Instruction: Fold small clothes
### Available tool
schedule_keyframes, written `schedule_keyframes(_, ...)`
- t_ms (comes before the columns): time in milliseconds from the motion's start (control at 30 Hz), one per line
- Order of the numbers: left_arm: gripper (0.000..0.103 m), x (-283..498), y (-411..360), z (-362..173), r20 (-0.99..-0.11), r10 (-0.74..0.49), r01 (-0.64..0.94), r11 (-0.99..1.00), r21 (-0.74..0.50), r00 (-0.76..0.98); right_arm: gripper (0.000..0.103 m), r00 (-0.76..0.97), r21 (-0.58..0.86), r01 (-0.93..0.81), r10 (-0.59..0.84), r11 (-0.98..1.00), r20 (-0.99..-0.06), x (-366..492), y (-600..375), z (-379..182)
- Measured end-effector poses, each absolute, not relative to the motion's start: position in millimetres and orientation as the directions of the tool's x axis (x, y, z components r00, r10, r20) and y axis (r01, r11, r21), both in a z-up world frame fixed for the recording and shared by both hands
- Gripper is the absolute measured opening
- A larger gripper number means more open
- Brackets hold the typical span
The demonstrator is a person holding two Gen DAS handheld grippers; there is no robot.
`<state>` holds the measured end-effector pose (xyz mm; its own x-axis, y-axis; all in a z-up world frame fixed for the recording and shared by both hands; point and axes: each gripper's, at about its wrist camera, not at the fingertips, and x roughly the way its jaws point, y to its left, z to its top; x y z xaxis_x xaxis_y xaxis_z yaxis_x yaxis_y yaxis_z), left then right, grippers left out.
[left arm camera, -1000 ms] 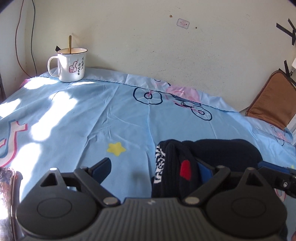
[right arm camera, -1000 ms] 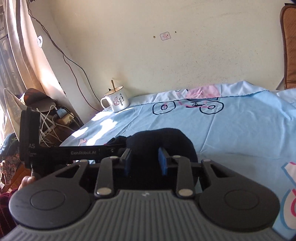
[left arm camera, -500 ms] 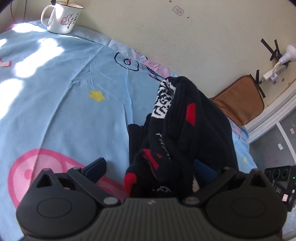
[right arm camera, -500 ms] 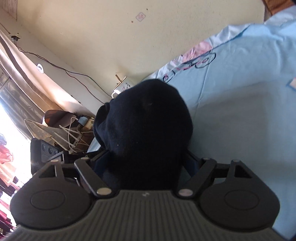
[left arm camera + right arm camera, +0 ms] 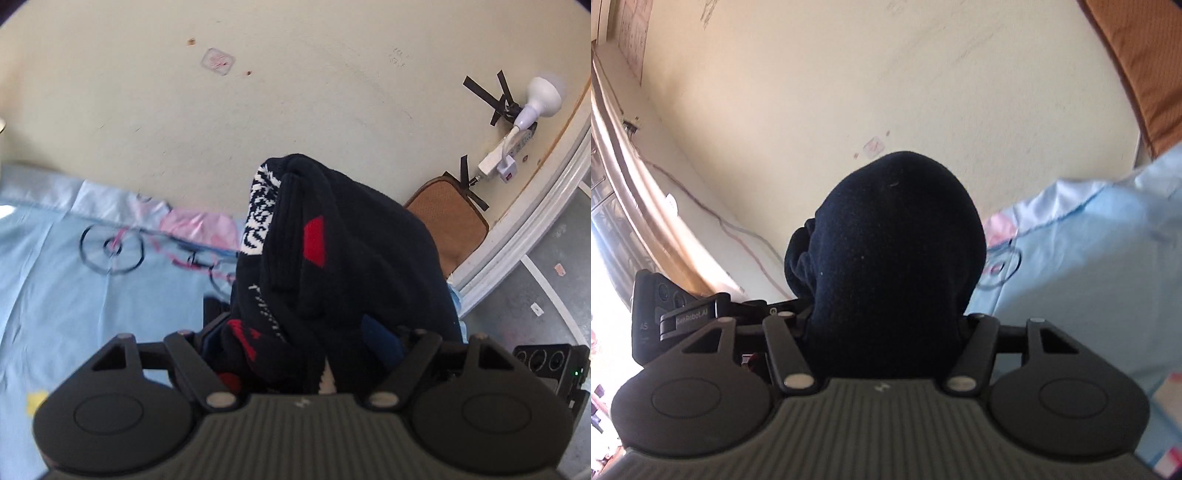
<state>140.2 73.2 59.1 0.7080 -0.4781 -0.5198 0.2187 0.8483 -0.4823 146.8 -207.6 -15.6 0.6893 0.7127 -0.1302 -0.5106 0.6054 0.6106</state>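
Note:
A small dark navy knit garment (image 5: 343, 258) with red patches and a black-and-white patterned band is bunched up and lifted off the light blue bedsheet (image 5: 74, 295). My left gripper (image 5: 295, 343) is shut on its lower part; the cloth hides the fingertips. In the right wrist view the same garment (image 5: 894, 258) is a plain dark mound that fills the middle. My right gripper (image 5: 886, 332) is shut on it, its fingertips buried in the cloth. The left gripper's body (image 5: 683, 314) shows just left of the garment, close beside my right gripper.
A cream wall (image 5: 295, 92) stands behind the bed. A brown cushion (image 5: 447, 221) leans at the right, with a white lamp and power strip (image 5: 517, 122) taped above it. A window with a curtain and cables (image 5: 635, 184) is at the left.
Both grippers have lifted the garment up off the sheet and tilted upward toward the wall. The left gripper's jaws have closed in on the cloth. The mug has left view.

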Motion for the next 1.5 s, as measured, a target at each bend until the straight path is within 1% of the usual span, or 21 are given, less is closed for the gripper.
schedule_keyframes(67, 0.083, 174.4, 59.2, 56.2, -0.534, -0.444, 0.213, 0.873, -0.439, 0.72, 0.064, 0.722, 0.616, -0.473, 0.678, 0.63, -0.138, 178.5, -215.0, -18.8)
schedule_keyframes(133, 0.084, 208.8, 43.8, 40.6, -0.567, -0.389, 0.185, 0.905, -0.384, 0.726, 0.064, 0.742, 0.625, -0.426, 0.648, 0.654, -0.171, 208.3, -218.5, -29.6)
schedule_keyframes(167, 0.084, 224.4, 37.4, 29.6, -0.592, -0.363, 0.168, 0.918, -0.358, 0.72, 0.064, 0.749, 0.629, -0.395, 0.631, 0.67, -0.201, 221.9, -218.8, -36.9)
schedule_keyframes(233, 0.083, 247.6, 27.0, 4.6, -0.656, -0.309, 0.123, 0.941, -0.314, 0.689, 0.065, 0.757, 0.6, -0.328, 0.583, 0.729, -0.294, 243.0, -213.9, -55.1)
schedule_keyframes(267, 0.087, 252.6, 24.8, -8.1, -0.672, -0.299, 0.109, 0.945, -0.31, 0.677, 0.069, 0.758, 0.58, -0.305, 0.561, 0.755, -0.332, 247.6, -212.6, -60.7)
schedule_keyframes(300, 0.094, 250.1, 26.5, -13.4, -0.652, -0.297, 0.093, 0.94, -0.329, 0.698, 0.07, 0.761, 0.568, -0.312, 0.558, 0.762, -0.33, 246.5, -213.5, -60.1)
schedule_keyframes(333, 0.098, 247.5, 27.0, -15.8, -0.643, -0.29, 0.082, 0.939, -0.333, 0.708, 0.07, 0.76, 0.558, -0.321, 0.56, 0.765, -0.331, 245.1, -214.3, -59.3)
schedule_keyframes(400, 0.098, 241.7, 31.2, -16.8, -0.643, -0.285, 0.058, 0.935, -0.35, 0.711, 0.073, 0.763, 0.563, -0.319, 0.559, 0.762, -0.324, 242.7, -216.2, -59.9)
schedule_keyframes(467, 0.097, 231.8, 35.0, -9.9, -0.663, -0.262, 0.013, 0.935, -0.356, 0.701, 0.075, 0.766, 0.563, -0.317, 0.556, 0.763, -0.322, 238.0, -218.5, -57.4)
schedule_keyframes(500, 0.094, 224.2, 36.8, -4.3, -0.67, -0.244, -0.006, 0.938, -0.347, 0.701, 0.078, 0.779, 0.563, -0.3, 0.539, 0.77, -0.322, 233.2, -222.8, -55.1)
schedule_keyframes(567, 0.094, 201.8, 40.1, 7.4, -0.675, -0.186, -0.045, 0.95, -0.309, 0.714, 0.079, 0.806, 0.543, -0.25, 0.483, 0.802, -0.342, 215.3, -228.8, -48.6)
schedule_keyframes(633, 0.095, 173.5, 40.4, 13.6, -0.662, -0.155, -0.056, 0.956, -0.286, 0.733, 0.079, 0.824, 0.513, -0.21, 0.433, 0.832, -0.366, 191.5, -234.0, -45.0)
schedule_keyframes(700, 0.096, 142.7, 36.9, 15.1, -0.654, -0.12, -0.073, 0.963, -0.26, 0.747, 0.079, 0.829, 0.488, -0.207, 0.417, 0.848, -0.373, 169.7, -238.8, -48.7)
schedule_keyframes(767, 0.096, 116.3, 29.1, 12.0, -0.656, -0.078, -0.079, 0.976, -0.205, 0.751, 0.079, 0.832, 0.444, -0.197, 0.388, 0.874, -0.396, 135.8, -237.3, -53.4)
schedule_keyframes(900, 0.096, 66.1, 3.0, 0.4, -0.656, 0.009, -0.074, 0.995, -0.072, 0.755, 0.079, 0.847, 0.363, -0.196, 0.344, 0.911, -0.406, 70.1, -233.6, -68.1)
schedule_keyframes(1000, 0.1, 30.0, -14.2, -7.4, -0.642, 0.07, -0.085, 0.996, 0.007, 0.764, 0.079, 0.858, 0.322, -0.181, 0.309, 0.929, -0.411, 29.4, -230.0, -77.5)
schedule_keyframes(1200, 0.1, -17.2, -30.5, -15.7, -0.635, 0.101, -0.096, 0.994, 0.042, 0.766, 0.079, 0.886, 0.261, -0.15, 0.246, 0.954, -0.392, -30.3, -236.1, -91.8)
schedule_keyframes(1333, 0.101, -46.3, -39.9, -21.4, -0.623, 0.11, -0.086, 0.994, 0.069, 0.775, 0.079, 0.896, 0.261, -0.131, 0.227, 0.956, -0.381, -48.2, -241.2, -96.3)
schedule_keyframes(1500, 0.102, -62.3, -48.3, -25.3, -0.603, 0.137, -0.077, 0.989, 0.125, 0.786, 0.08, 0.903, 0.202, -0.13, 0.2, 0.971, -0.38, -57.6, -237.7, -101.9)
